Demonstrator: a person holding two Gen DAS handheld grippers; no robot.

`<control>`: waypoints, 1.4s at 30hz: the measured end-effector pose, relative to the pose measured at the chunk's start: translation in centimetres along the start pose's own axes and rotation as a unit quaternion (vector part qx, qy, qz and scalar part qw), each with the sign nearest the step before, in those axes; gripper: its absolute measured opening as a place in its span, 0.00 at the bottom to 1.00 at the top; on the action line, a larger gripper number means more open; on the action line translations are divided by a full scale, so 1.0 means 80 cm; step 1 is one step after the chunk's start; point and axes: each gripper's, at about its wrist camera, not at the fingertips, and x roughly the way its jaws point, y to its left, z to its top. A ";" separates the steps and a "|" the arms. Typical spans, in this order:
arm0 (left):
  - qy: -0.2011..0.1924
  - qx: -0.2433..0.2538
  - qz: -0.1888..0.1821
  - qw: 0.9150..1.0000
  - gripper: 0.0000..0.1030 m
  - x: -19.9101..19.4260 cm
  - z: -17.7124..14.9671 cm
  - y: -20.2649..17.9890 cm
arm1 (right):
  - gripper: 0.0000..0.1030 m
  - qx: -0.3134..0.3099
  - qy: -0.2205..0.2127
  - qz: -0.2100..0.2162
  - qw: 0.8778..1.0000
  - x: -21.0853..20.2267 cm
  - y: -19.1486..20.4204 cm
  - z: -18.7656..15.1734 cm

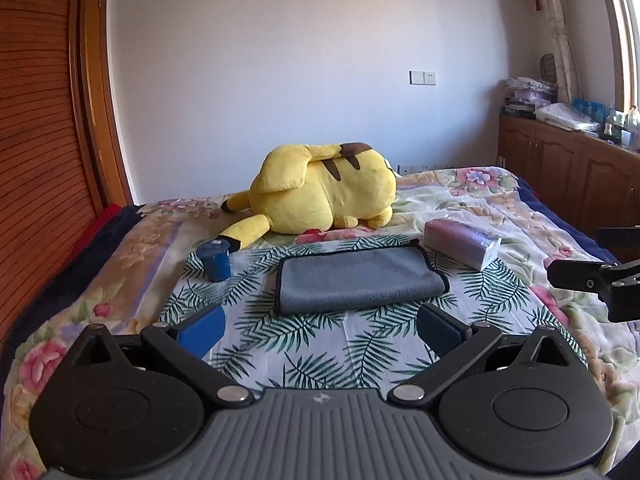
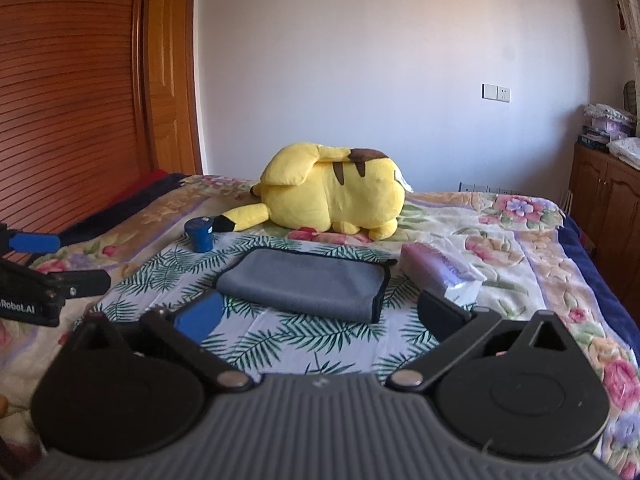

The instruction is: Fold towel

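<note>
The grey microfibre towel with black trim (image 1: 360, 280) lies already doubled mid-way on the palm-leaf cloth (image 1: 320, 344) over the bed. Left gripper (image 1: 320, 328) and right gripper (image 2: 320, 312) both gape wide, holding nothing. I'd pinch both layers at the trimmed corners, then fold slowly.

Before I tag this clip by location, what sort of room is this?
Most likely a bedroom in a home. A bed with a floral quilt fills the view, a yellow plush toy lies on it, and wooden cabinets piled with household things line the wall by the curtained window.
</note>
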 end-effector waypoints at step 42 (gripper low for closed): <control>0.034 -0.027 -0.003 0.999 1.00 0.029 -0.105 -0.005 | 1.00 0.014 0.040 -0.006 0.999 0.018 0.019 -0.090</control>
